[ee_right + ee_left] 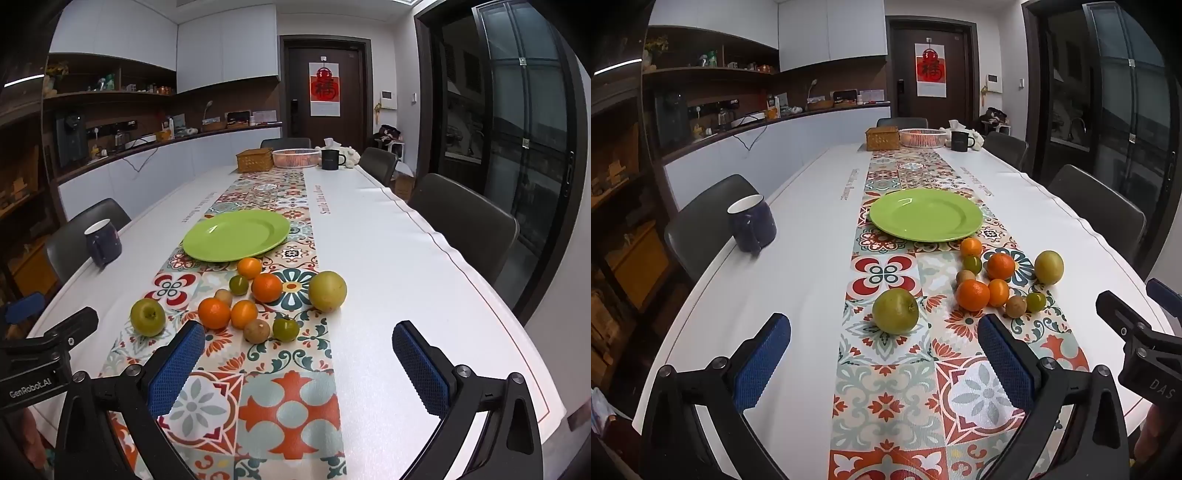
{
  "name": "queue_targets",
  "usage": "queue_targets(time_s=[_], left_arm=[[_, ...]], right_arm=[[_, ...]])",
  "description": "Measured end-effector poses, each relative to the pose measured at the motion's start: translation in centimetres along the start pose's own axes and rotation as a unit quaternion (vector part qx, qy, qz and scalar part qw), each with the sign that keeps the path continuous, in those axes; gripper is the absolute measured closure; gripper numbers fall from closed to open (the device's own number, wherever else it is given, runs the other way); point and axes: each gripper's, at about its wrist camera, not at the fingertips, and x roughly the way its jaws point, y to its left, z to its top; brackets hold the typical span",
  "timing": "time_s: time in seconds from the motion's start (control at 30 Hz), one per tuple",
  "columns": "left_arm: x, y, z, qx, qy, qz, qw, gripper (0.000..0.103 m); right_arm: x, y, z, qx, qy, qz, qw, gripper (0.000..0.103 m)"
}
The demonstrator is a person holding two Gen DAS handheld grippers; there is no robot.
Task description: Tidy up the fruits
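On the desk (798, 258), patterned runner down the middle: nothing sorted yet. Left gripper (884, 363), jaws wide and empty; smooth round green apple (895, 311) at 12 o'clock. Glossy green plate (925, 215) beyond is bare. Mandarin cluster (243, 295) at 11 o'clock of the right gripper (299, 369), jaws wide, empty. Next: close gently on one round fruit; judged likely to roll.

plate (925, 218): plain lime green
table runner (886, 402): tile pattern in orange-red, teal, pale green and cream
tablecloth (798, 258): white
near mug (751, 225): dark blue, white inside
far mug (961, 141): black
apple (895, 311): yellow-green
tangerines (973, 294): bright orange
gripper pads (761, 363): blue, dimpled
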Motion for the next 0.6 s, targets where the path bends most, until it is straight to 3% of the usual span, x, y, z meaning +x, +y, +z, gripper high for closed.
queue_targets(time_s=[0.6], left_arm=[[-0.2,-0.1,-0.3,0.004,-0.001,0.002,1.0,0.0]], right_arm=[[-0.1,0.2,0.0,-0.005,-0.003,0.0,1.0,0.001]])
